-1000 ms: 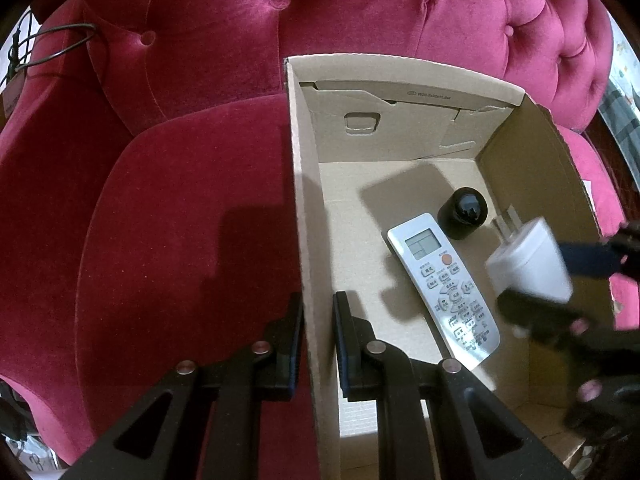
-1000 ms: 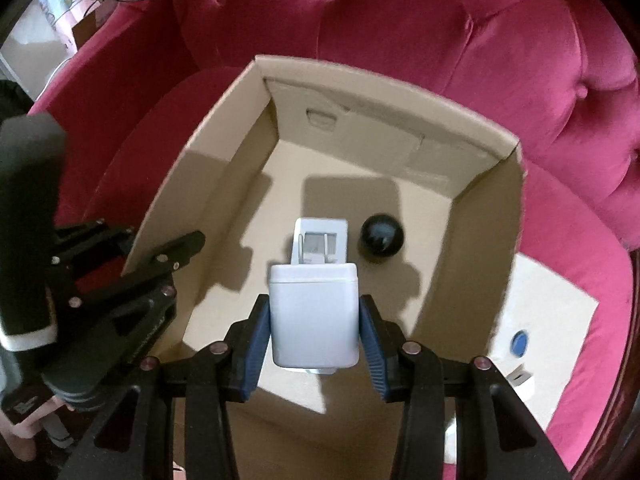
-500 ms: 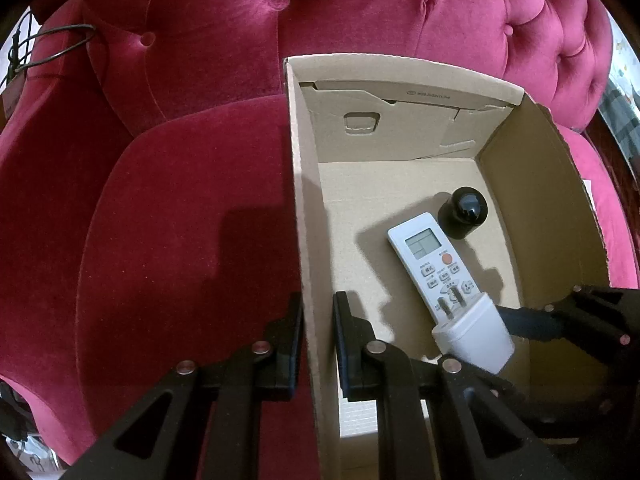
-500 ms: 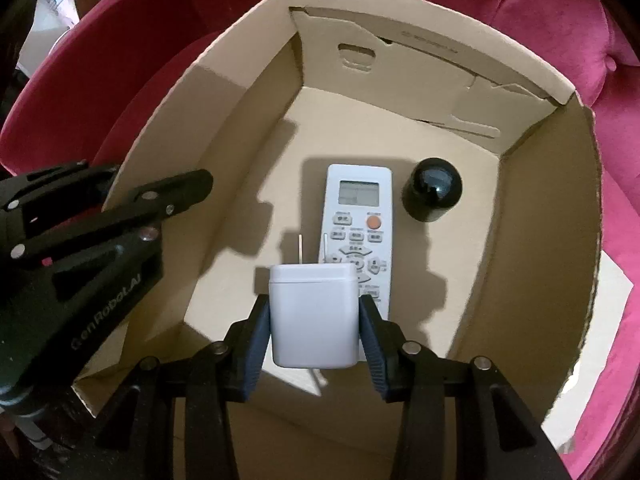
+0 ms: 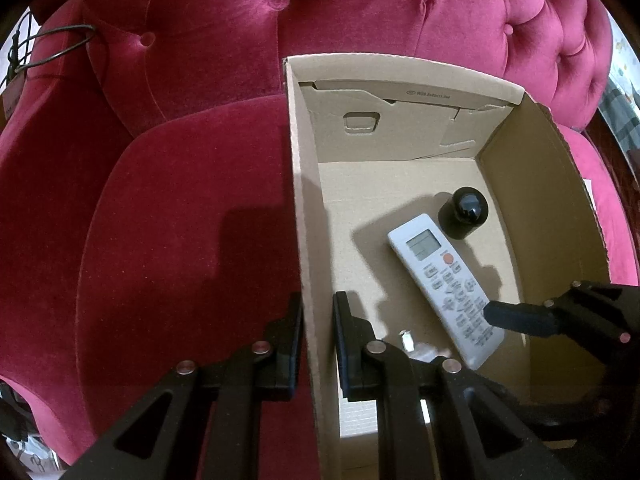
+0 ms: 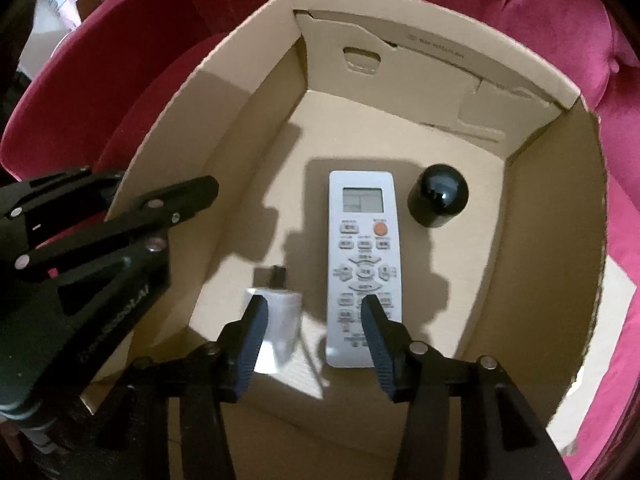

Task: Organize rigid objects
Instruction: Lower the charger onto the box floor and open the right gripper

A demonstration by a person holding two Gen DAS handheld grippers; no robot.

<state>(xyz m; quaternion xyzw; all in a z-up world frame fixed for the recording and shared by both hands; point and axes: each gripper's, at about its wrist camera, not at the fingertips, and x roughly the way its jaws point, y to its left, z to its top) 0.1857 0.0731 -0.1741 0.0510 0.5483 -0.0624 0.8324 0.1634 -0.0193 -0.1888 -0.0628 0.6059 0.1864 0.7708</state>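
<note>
An open cardboard box stands on a red sofa. On its floor lie a white remote and a black round-topped object. My left gripper is shut on the box's left wall, one finger on each side. My right gripper is low inside the box and its jaws are opening. The white charger plug sits blurred on the box floor by the left finger, left of the remote, no longer clamped. The left view mostly hides it.
The tufted red velvet sofa surrounds the box, with its backrest behind. A thin wire loop hangs at the sofa's upper left. A pale flap or sheet lies outside the box's right wall.
My right gripper came down into the box with the white charger, then spread its jaws; the charger now rests on the box floor beside the remote. The left gripper has not moved.
</note>
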